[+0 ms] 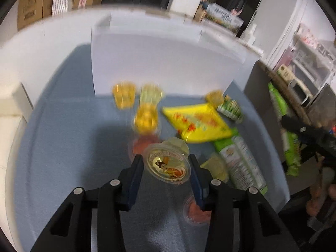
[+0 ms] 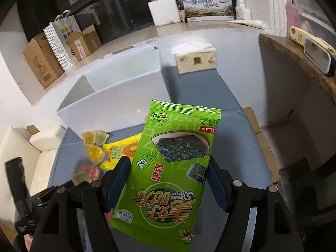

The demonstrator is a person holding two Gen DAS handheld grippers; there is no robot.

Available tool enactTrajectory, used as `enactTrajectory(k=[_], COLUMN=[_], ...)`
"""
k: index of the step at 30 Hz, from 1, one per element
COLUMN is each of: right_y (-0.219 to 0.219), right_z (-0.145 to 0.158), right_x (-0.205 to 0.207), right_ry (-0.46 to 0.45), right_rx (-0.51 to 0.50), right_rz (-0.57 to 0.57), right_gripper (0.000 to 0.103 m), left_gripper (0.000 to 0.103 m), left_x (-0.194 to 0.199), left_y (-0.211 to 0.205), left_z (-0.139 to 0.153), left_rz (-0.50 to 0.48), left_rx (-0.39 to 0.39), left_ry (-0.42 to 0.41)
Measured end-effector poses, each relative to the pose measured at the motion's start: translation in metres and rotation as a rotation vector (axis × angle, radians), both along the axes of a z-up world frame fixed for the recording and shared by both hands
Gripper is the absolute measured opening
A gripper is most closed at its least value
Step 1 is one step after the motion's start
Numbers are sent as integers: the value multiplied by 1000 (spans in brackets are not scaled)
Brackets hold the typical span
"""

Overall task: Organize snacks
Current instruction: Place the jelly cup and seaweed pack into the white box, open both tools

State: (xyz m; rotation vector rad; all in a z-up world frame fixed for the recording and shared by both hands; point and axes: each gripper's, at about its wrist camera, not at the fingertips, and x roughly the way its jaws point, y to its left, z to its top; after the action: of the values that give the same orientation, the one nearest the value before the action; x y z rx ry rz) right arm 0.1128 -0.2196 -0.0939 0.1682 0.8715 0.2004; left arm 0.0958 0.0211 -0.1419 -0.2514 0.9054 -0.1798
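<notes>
Right wrist view is showing the right gripper point(image 2: 168, 180) clamping the seaweed packet point(image 2: 168, 168), long axis pointing toward the white box point(image 2: 117, 103) lying just ahead-left, while the left gripper point(image 1: 166, 168) is pinching a jelly cup point(image 1: 168, 166).

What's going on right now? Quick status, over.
Left gripper shut on jelly cup. Right gripper shut on seaweed pack. White box ahead, open. More snacks lie loose on the blue mat.
</notes>
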Motion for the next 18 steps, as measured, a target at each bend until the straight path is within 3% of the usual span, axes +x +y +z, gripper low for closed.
enactTrajectory(k=[4,8,13,18], right_y=[14,43,81,99], right_z=[27,56,69,57], right_x=[20,62,139,197], right_ry=[-74,-154,-146,-68], right_rx=[7,-18,-35,-35], right_rz=[59,155,241,269], right_gripper=[76,76,76,76], left_gripper=[47,47,47,48], left_x=[18,65,136,191], left_y=[13,27,37,35], left_z=[48,91,112,104], left_rz=[6,39,59,68], left_rx=[-4,15,27,85], left_ry=[-106,-194,-192,-140])
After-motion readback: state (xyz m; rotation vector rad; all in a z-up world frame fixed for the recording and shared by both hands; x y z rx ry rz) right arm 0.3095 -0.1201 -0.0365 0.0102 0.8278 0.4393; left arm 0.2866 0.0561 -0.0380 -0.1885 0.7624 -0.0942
